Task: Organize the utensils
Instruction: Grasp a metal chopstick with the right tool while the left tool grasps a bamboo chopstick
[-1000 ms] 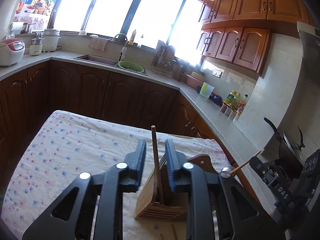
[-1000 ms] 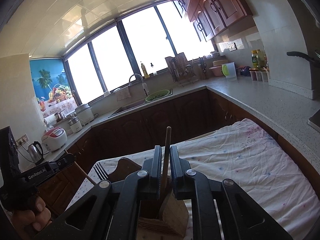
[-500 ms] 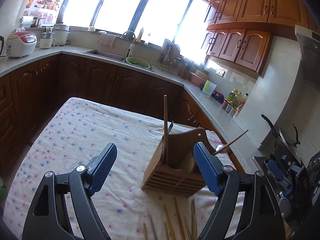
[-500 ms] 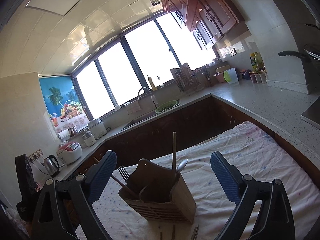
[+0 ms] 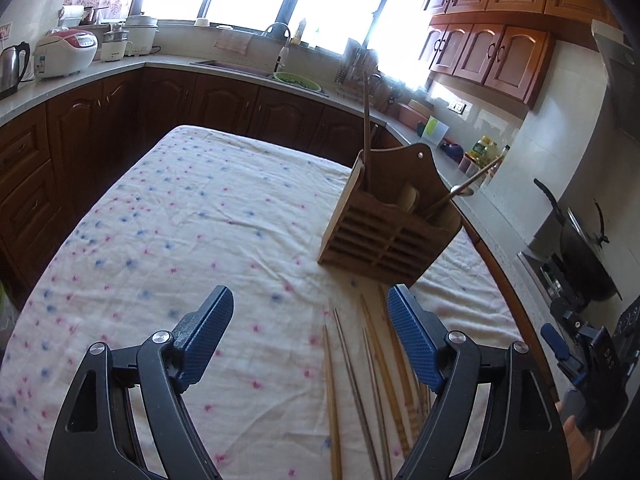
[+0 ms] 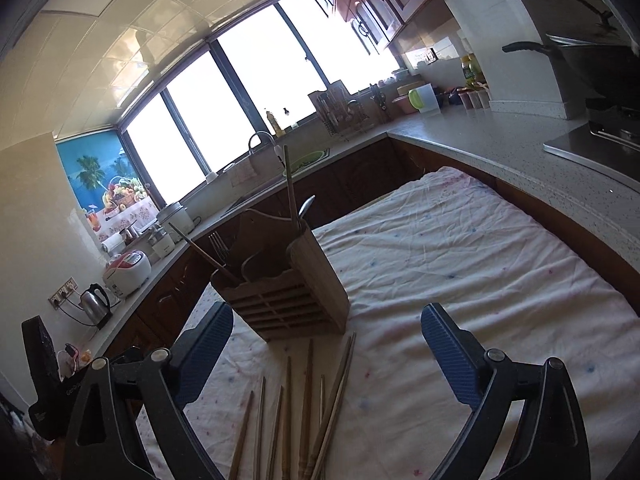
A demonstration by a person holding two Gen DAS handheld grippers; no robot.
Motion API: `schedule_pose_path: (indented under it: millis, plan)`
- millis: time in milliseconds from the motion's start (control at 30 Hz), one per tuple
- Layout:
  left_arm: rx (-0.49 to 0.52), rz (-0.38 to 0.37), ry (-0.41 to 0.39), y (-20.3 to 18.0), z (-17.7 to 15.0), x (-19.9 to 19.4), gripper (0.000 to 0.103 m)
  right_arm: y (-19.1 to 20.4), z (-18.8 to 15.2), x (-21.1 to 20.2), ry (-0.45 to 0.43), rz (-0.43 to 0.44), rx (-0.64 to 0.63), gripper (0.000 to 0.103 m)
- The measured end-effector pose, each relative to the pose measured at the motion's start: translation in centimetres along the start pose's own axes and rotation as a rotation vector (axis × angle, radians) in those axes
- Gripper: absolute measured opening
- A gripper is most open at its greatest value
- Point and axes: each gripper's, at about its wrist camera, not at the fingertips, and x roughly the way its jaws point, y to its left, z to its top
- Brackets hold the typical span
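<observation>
Wood-cabinet kitchen, floral white tablecloth (image 5: 192, 216).
We hold left gripper (image 5: 310, 342) and right gripper (image 6: 327, 350) spread wide (both empty) near loose wooden chopsticks (image 6: 307, 408).

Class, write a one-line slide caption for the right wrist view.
Open right tool above loose chopsticks, facing the wooden utensil holder on a floral cloth.

Legible text is scarce. Left wrist view: white letters "DAS" on the black body of the right gripper (image 5: 606, 364), at the lower right edge. Right wrist view: a line of pale lettering on the black body of the left gripper (image 6: 70, 390), lower left, too small and dark to read. Rice cooker (image 5: 66, 52) panel, bottle labels and the fruit poster (image 6: 110, 184) show no readable words.
</observation>
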Motion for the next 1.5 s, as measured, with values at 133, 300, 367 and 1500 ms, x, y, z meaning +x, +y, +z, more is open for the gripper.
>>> schedule_pose_path:
  millis: [133,300,367,1500]
  plan:
    - [0.004,0.012,0.039,0.1,-2.3,0.3,0.081,-1.1,-2.0,-0.9,0.027,-0.028,0.001,0.096]
    - [0.0,0.016,0.088,0.2,-4.1,0.8,0.081,-1.8,-4.0,-1.3,0.078,-0.047,0.001,0.096]
    - [0.007,0.016,0.093,0.0,-4.4,0.8,0.081,-1.9,-4.5,-1.3,0.094,-0.051,0.001,0.096]
    - [0.125,0.045,0.281,-2.0,-4.2,7.5,0.055,0.8,-4.7,7.0,0.322,-0.041,-0.086,0.039]
